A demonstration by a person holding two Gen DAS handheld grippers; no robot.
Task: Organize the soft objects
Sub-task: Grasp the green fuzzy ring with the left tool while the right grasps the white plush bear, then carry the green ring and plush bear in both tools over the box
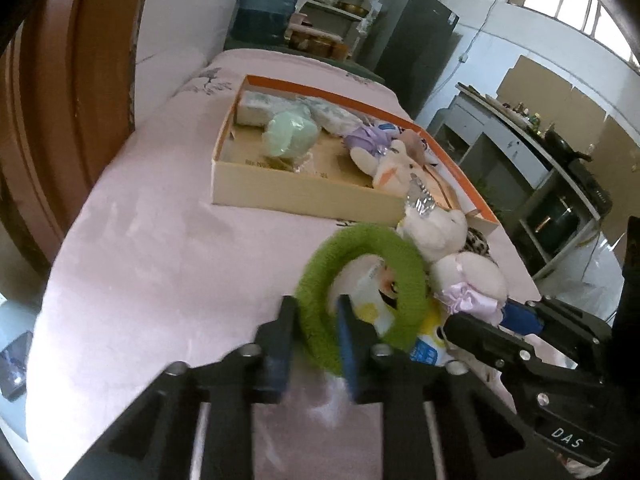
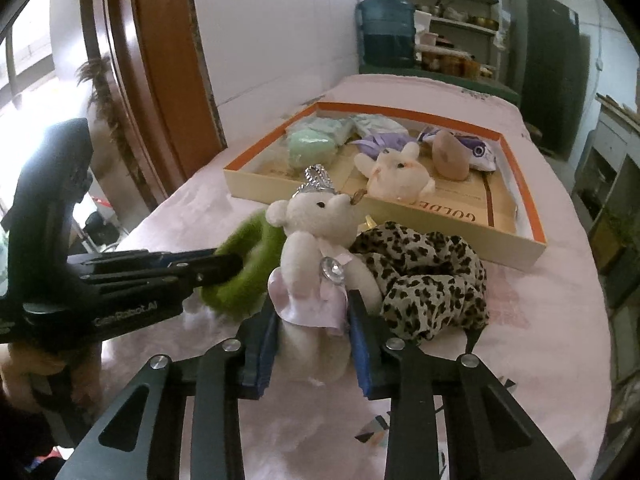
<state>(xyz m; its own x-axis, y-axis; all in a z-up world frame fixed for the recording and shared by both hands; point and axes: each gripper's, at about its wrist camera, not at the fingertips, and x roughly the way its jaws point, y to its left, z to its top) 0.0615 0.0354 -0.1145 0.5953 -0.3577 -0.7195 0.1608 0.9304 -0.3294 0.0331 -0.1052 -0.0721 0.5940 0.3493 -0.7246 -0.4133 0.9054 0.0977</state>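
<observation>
My left gripper (image 1: pixel 314 336) is shut on a green fuzzy ring (image 1: pixel 320 320), lifted a little above the pink cloth; it also shows in the right wrist view (image 2: pixel 248 276). My right gripper (image 2: pixel 316 320) is shut on a white teddy bear (image 2: pixel 308 248) with a silver crown and pink dress; the bear shows in the left wrist view (image 1: pixel 468 276). A leopard-print scrunchie (image 2: pixel 424 280) lies right beside the bear. The shallow orange-rimmed box (image 2: pixel 516 252) behind holds a white bunny (image 2: pixel 400 176), a mint-green soft item (image 2: pixel 312 146) and other soft things.
The pink-covered table (image 1: pixel 160 240) ends in a rounded edge at the left and front. A small yellow and blue packet (image 1: pixel 428 340) lies behind the ring. A wooden door frame (image 2: pixel 160 80), a water bottle (image 2: pixel 386 32) and shelves stand beyond the table.
</observation>
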